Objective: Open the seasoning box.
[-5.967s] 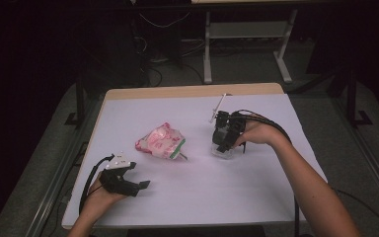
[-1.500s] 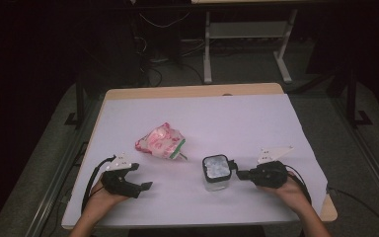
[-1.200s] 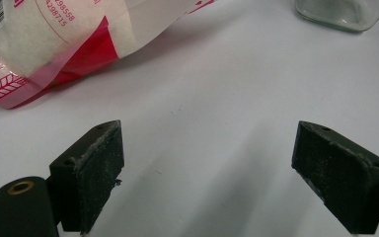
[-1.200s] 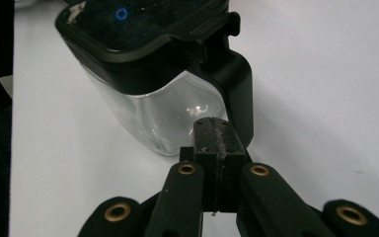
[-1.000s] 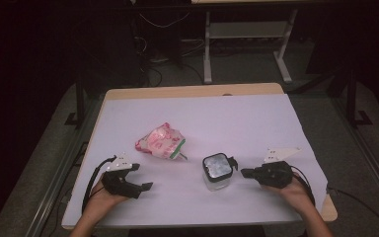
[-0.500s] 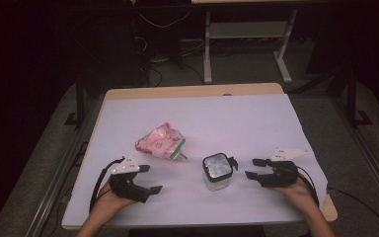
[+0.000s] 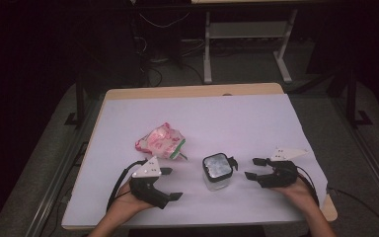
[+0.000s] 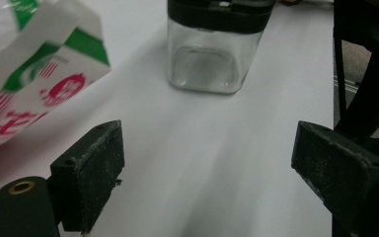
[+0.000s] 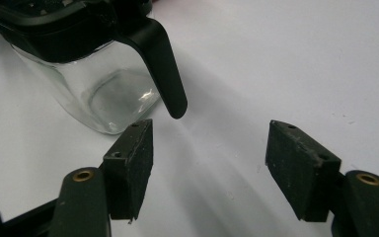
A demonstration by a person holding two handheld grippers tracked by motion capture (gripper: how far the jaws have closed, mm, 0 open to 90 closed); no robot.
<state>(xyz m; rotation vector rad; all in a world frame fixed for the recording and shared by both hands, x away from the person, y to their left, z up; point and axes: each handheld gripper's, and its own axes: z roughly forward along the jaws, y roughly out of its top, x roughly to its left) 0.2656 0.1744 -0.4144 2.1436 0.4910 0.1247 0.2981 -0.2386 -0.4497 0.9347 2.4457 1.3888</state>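
The glass jar (image 7: 217, 171) stands on the table (image 7: 256, 123) between both wide, empty tools, the left tool (image 7: 169, 183) and the right tool (image 7: 254, 168), whose jaws have just been opening, so a bump could tip it.

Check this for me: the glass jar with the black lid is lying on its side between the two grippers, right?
Not quite. The glass jar stands upright on the table, as the high view shows; it is between the left gripper and the right gripper.
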